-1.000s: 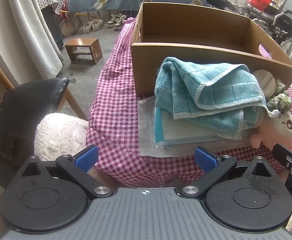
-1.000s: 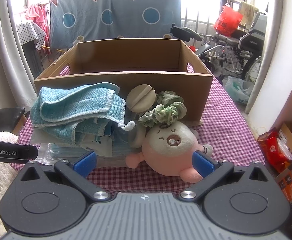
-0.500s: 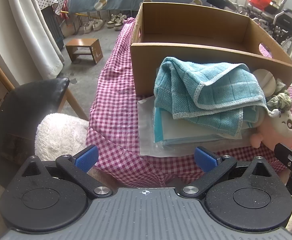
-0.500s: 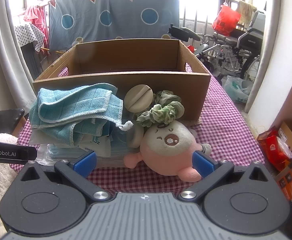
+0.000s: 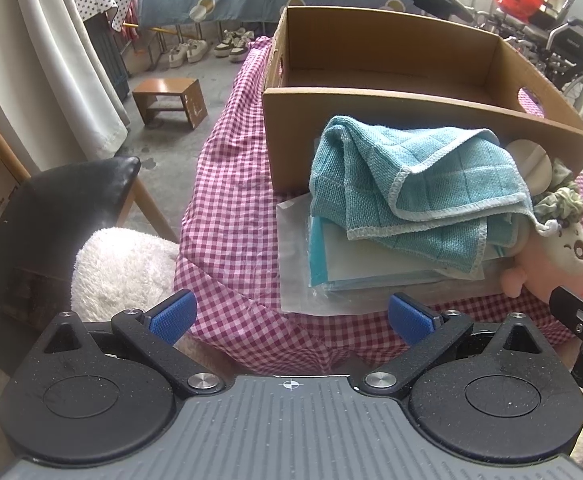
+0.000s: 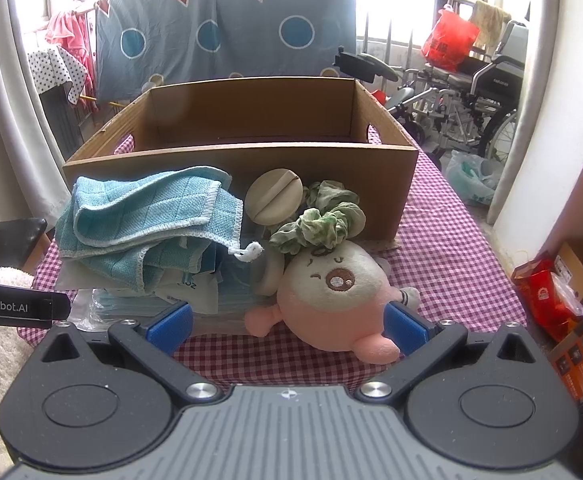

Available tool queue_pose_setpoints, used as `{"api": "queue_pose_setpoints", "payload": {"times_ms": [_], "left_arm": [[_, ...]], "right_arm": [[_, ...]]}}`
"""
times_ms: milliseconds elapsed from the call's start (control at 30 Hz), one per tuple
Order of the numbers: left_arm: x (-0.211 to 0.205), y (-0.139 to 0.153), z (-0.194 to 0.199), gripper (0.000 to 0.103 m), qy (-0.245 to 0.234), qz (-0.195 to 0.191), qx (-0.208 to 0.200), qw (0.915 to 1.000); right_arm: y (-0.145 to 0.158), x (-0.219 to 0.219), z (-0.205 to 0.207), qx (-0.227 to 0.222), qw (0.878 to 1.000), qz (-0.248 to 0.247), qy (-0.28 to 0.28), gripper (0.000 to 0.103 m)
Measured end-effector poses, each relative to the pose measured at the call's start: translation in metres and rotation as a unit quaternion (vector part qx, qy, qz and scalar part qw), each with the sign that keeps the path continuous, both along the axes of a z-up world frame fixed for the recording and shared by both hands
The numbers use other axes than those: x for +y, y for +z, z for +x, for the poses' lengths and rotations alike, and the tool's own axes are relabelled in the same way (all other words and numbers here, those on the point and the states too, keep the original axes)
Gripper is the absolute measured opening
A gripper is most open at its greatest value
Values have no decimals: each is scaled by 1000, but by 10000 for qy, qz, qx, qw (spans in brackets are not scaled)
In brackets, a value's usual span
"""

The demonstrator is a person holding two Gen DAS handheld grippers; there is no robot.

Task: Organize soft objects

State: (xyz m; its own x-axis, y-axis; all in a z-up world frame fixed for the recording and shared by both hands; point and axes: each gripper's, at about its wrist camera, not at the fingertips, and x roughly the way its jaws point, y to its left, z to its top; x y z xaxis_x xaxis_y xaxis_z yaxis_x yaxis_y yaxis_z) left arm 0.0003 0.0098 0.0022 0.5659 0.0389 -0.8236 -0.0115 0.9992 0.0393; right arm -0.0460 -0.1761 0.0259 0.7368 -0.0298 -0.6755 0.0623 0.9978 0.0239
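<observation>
Both the left gripper (image 5: 290,317) and right gripper (image 6: 287,328) hang with jaws wide apart, holding nothing. A crumpled teal waffle-weave cloth (image 6: 147,224) tops flat packets, perhaps face masks, beside a pink-and-cream plush toy (image 6: 331,292), all before the open brown cardboard box (image 6: 243,168).

Both wrist views face cardboard box (image 5: 423,120) (near, shared).

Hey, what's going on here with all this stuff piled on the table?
Someone holds two grippers over a checked table, sorting soft things. Both the left gripper and the right gripper are open and hold nothing. A blue towel, a pink plush toy and a green scrunchie lie piled in front of the cardboard box, which looks empty.
</observation>
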Motion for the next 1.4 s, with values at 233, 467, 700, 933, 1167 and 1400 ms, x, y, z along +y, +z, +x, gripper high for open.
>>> {"api": "queue_pose_setpoints", "payload": {"times_ms": [233,467,700,933,1167,1400], "left_arm": [[0,0,1,102,15,0,4,10000],[-1,0,1,102,20,-3,15,10000],[-1,-2,3,102,-2,-3,36,10000],[10,5,5,102,-207,-273,-294,9990],[41,24,9,101,-580,-1062,-1049,9871],[42,25,38,90,-1211,-1606,-1177,9725]], "right_arm": [[0,0,0,7,10000,-10,-18,103],[-1,0,0,20,10000,-3,-34,103],[0,-2,2,-31,10000,23,-76,103],[13,-17,3,-515,9979,370,86,103],[42,-37,10,-1393,9781,1457,522,102],[33,-20,49,-1027,9707,1972,908,71]]}}
